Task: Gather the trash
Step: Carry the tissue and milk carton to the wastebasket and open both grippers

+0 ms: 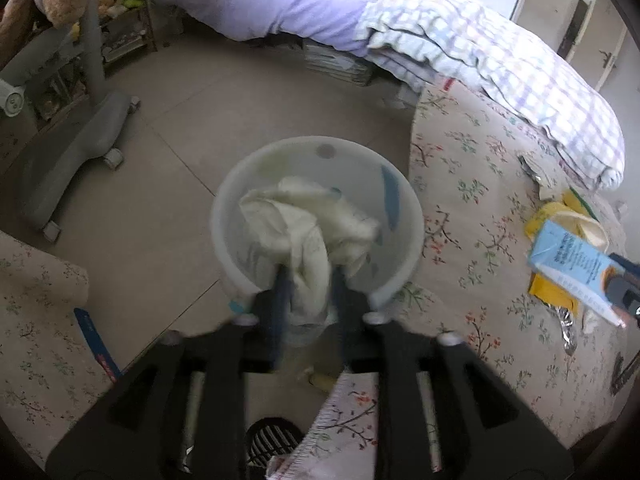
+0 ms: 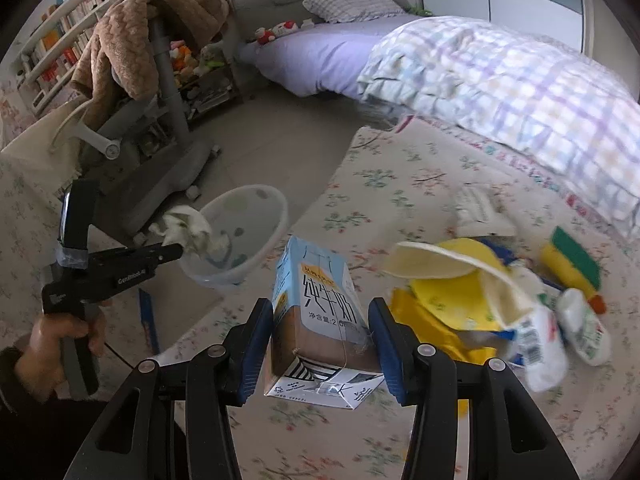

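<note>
1. The left gripper hangs over the white bin on the floor; a crumpled tissue sits between its spread fingers.
2. The right gripper's fingers pinch a milk carton above the flowered mat, beside a litter pile.
</note>
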`<state>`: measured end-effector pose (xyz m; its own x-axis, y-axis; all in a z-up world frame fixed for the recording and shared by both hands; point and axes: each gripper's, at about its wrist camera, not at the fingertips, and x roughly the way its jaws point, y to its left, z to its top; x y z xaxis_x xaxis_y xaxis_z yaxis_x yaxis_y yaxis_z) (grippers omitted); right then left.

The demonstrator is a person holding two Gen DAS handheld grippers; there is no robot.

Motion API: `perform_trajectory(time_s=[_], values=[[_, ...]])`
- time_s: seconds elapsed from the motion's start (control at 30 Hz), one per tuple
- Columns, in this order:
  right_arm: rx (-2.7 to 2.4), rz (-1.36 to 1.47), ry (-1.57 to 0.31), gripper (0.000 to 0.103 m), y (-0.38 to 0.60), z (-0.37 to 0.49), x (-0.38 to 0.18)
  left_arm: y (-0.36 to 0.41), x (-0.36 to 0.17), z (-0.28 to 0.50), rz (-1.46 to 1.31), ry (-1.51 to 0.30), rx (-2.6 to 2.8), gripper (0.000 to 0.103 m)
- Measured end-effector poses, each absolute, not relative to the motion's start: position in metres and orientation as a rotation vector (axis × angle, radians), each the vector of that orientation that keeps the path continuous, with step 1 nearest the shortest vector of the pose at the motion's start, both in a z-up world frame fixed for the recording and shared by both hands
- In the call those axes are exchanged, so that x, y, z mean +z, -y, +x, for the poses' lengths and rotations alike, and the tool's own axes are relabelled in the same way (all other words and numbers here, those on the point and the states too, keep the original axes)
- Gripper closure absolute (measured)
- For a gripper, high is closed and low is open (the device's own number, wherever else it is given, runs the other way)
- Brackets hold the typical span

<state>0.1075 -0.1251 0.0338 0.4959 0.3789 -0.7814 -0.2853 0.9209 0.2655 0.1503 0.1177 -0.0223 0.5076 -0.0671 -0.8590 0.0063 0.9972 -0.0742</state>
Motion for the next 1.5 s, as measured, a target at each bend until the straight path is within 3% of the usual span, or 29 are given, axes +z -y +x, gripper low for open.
perform_trajectory(time_s=[0.07, 0.1, 0.33, 0.47, 0.9, 1.0, 1.5], values=[[0.414, 0.111, -0.975, 0.052, 0.114, 0.115, 0.033, -0.126, -0.017, 0.149, -0.085, -1.014, -0.019, 0.024], [0.422, 0.115, -0.976, 0.052, 0.107, 0.119, 0.033, -0.131, -0.015, 0.146, -0.094, -1.001, 0.005, 0.020], [0.455, 0.118, -0.986, 0.052, 0.058, 0.154, 0.025, -0.162, -0.024, 0.141, -0.106, -1.063, 0.125, 0.017], [0.474, 0.114, -0.991, 0.052, 0.029, 0.169, 0.020, -0.179, -0.025, 0.137, -0.122, -1.066, 0.175, 0.007], [0.465, 0.088, -0.978, 0.051, -0.012, 0.195, 0.003, -0.198, -0.026, 0.135, -0.144, -1.081, 0.218, 0.006], [0.474, 0.113, -0.957, 0.024, -0.008, 0.194, 0.010, -0.196, -0.026, 0.134, -0.124, -1.081, 0.217, 0.006], [0.343, 0.056, -0.912, 0.021, 0.072, 0.144, 0.046, -0.160, -0.010, 0.132, -0.126, -1.061, 0.129, 0.006]])
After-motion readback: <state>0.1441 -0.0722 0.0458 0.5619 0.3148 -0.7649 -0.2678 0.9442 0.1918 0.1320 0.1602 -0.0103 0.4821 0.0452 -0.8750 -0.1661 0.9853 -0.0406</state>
